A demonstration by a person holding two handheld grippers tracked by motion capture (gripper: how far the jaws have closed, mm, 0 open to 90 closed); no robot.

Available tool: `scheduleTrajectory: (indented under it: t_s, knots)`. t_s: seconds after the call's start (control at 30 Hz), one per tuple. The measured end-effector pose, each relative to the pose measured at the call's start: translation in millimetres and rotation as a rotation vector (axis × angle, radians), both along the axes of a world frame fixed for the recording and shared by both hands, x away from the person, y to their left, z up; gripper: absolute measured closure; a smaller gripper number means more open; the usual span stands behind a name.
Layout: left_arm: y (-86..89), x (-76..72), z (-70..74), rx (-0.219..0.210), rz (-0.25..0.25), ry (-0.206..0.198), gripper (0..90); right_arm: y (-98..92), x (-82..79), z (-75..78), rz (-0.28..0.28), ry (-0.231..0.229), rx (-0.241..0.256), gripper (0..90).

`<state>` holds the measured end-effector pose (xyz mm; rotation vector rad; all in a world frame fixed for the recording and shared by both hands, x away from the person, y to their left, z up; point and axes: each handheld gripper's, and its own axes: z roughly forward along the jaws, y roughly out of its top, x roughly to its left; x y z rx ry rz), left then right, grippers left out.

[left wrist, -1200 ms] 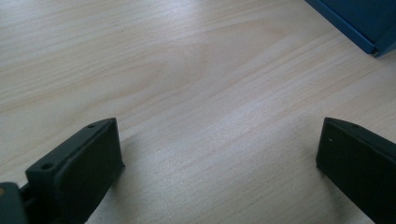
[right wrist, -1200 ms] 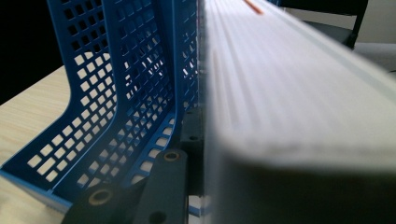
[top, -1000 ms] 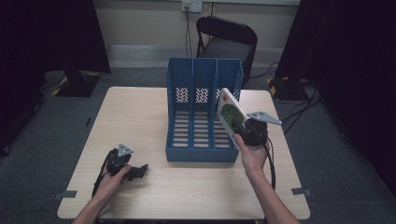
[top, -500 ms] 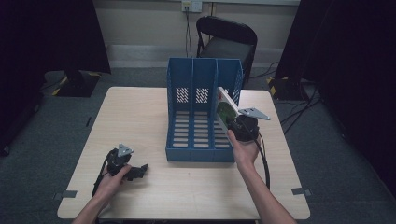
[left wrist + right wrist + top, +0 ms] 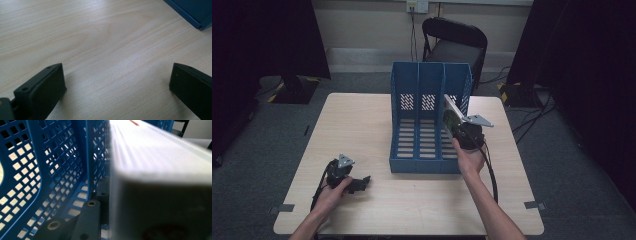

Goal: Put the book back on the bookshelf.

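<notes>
At three o'clock of the blue file rack (image 5: 422,130), a book (image 5: 449,114) is clamped by the right gripper (image 5: 462,131); the left gripper (image 5: 354,184) is rested on the table (image 5: 362,115), jaws apart.

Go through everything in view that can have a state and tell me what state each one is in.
Blue file rack: upright on the table, three slots; no contents visible.
Book: held tilted, going into the rack's rightmost slot.
Right tool: shut on the book.
Left tool: open, jaws wide apart, resting low on the table, holding nothing.
Chair: unoccupied, behind the table.
</notes>
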<state>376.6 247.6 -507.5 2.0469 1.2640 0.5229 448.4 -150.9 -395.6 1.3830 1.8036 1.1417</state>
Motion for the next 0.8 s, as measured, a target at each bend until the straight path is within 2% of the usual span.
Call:
scheduleTrajectory:
  t_s: [0.33,0.8]
  knots:
    - [0.0,0.0,0.0,0.0,0.0,0.0,0.0,5.2,5.7,-8.1,-0.02,0.001,-0.026,76.5]
    - [0.0,0.0,0.0,0.0,0.0,0.0,0.0,4.6,13.9,-20.4,-0.052,0.042,-0.043,76.4]
